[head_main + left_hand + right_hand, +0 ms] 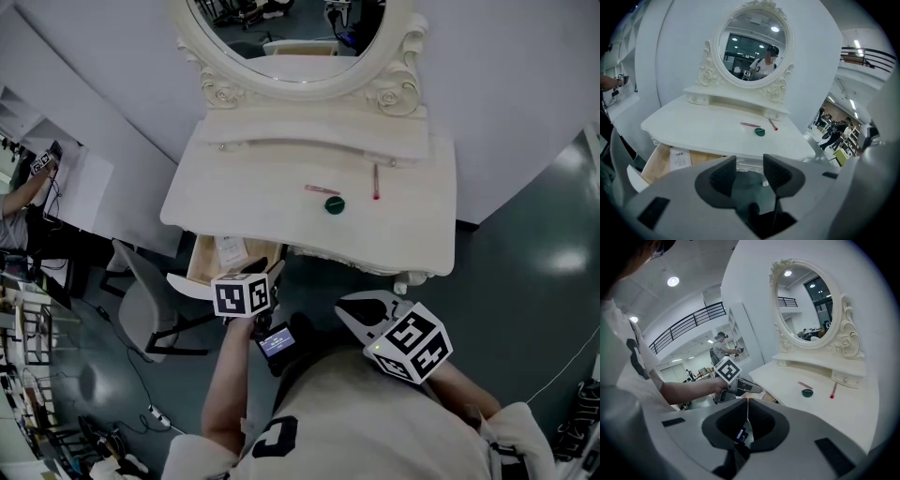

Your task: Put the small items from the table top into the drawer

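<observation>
- Lying close together toward the back of the table top (253, 187), the three small items are all untouched. They are a dark green round cap-like piece (335, 204), a slim pink stick (322, 189) just beside it on the left, and a red stick (376, 182) near it on the right. None is in the drawer.
- And the drawer (208, 261)?
- It is pulled out under the front left edge of the top, with a printed paper sheet (231, 250) lying flat in it. Open like that, it looks ready to take things lowered in from above.
- What does the person have in the grippers?
- Nothing. The left gripper (749, 171) has its jaws apart, with only floor and the carved table edge showing between them. It hangs just in front of the open drawer. The right gripper (747, 416) has its jaws pressed together on nothing and is held low by the person's body, short of the table's front edge.
- Why so far back?
- Probably the fetching has not begun. Both grippers are well apart from the items, which lie beyond the drawer, so a reach across the top is needed.
- Which one should go?
- The left, with its jaws already spread, seems readier. The right would have to open first. The sticks lie flat, so they would call for a low, careful pinch.
</observation>
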### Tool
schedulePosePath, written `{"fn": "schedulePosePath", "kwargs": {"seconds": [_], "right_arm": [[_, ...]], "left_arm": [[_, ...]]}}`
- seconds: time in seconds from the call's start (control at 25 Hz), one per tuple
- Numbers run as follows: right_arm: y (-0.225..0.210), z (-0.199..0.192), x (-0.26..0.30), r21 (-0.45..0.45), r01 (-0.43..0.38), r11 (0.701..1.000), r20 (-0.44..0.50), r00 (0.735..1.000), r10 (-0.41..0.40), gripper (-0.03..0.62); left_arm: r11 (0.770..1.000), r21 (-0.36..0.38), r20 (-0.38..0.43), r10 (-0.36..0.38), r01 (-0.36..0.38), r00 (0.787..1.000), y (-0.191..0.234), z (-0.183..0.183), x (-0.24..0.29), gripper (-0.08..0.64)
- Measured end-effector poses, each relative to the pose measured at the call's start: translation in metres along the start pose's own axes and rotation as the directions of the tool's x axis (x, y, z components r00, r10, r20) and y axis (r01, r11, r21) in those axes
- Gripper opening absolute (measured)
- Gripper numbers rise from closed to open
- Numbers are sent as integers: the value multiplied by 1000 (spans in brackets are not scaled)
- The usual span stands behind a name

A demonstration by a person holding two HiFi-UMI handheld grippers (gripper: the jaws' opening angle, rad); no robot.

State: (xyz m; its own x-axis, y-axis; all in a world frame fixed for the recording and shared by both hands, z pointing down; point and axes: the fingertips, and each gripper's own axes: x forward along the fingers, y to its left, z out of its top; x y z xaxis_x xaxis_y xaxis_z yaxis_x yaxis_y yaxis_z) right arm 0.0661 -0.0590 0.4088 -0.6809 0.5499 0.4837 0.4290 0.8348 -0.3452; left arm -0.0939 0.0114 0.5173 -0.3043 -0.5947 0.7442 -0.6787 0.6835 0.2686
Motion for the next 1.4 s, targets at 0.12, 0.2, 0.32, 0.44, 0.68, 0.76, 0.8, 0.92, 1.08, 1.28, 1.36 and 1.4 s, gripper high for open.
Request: {"fn": "schedulePosePath", "kwargs": {"seconds": [0.12,0.2,0.32,0.44,0.68,0.76,0.8,0.92,1.08,1.28,1.36,1.4], "right_arm": [[-5,-3,-10,8,2,1000,9,1000,-3,28],[-7,-5,-16,13,5,1000,14,1000,-5,28],[-9,-6,-23,16,11,1000,20,1000,-11,28],[-13,-7,-28,21,18,1000,29,999,-19,28],[-21,-12,-41,45,30,999,51,998,-32,28],[-23,-14,-44,56,32,998,56,998,-36,28],[-25,-15,-46,62,34,998,57,998,-37,28],[-28,-17,-49,77,39,996,61,997,-44,28],[-33,-19,-50,97,45,994,58,997,-51,28],[-44,-24,-49,127,70,989,48,996,-77,28],[-52,-24,-48,142,89,986,40,995,-96,28],[-56,-25,-48,151,98,984,35,994,-104,28]], "left_arm": [[1000,9,3,-7,7,1000,-13,2,3,225],[1000,18,2,-13,13,1000,-21,4,3,225],[999,49,-3,-9,10,1000,-30,7,6,225],[995,101,-17,2,0,1000,-37,10,10,225],[988,154,-25,-1,5,1000,-56,19,19,225],[985,170,-28,-6,11,1000,-64,23,22,225],[984,176,-30,-10,15,999,-68,24,24,225],[980,198,-43,-25,33,999,-78,28,31,225],[970,235,-66,-45,59,997,-87,34,43,225],[952,296,-84,-58,81,995,-93,47,61,225],[944,316,-93,-68,94,993,-94,53,70,224],[940,325,-98,-71,100,993,-95,56,75,225]]}}
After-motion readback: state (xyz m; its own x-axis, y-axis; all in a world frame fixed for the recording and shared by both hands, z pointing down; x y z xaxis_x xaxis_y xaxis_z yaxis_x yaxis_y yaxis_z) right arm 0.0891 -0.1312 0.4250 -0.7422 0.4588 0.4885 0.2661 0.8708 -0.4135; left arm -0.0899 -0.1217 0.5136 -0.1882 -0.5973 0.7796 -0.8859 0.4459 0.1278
